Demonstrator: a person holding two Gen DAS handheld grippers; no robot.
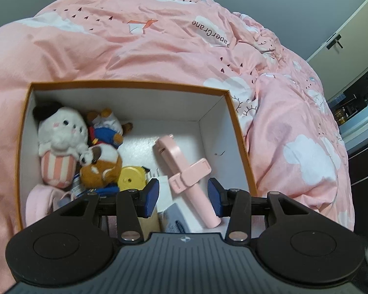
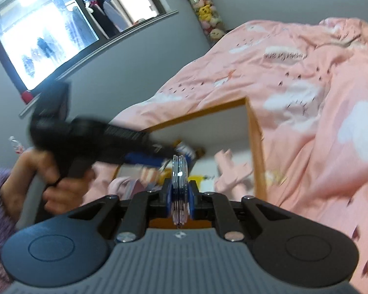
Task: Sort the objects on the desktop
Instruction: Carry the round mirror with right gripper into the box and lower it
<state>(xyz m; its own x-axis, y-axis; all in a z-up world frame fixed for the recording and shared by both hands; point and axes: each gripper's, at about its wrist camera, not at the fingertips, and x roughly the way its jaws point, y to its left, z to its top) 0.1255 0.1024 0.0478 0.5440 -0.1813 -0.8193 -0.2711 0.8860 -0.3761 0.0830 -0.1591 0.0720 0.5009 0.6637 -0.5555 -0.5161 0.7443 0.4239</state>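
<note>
A: Orange-rimmed box (image 1: 238, 112) on pink duvet (image 1: 139, 44), frame centre; pink selfie stick (image 1: 184, 171) lies inside at lower centre, plush toys (image 1: 61, 134) at left.

B: Left gripper (image 1: 182, 194)?

A: Spread, nothing between pads; right gripper (image 2: 180, 196) pinching thin clear discs (image 2: 179, 169) edge-on, lower centre.

From my left wrist camera the picture is evenly lit and mostly sharp; the box (image 1: 125, 84) throws soft shadow over its inner left wall, and the bedspread (image 1: 159, 44) bulges with fisheye bending toward dark corners. My right wrist view is smeared by motion: the hand (image 2: 36, 178) and the bedspread are blurred. A bright window (image 2: 44, 31) at upper left glares, washed out almost white.
</note>
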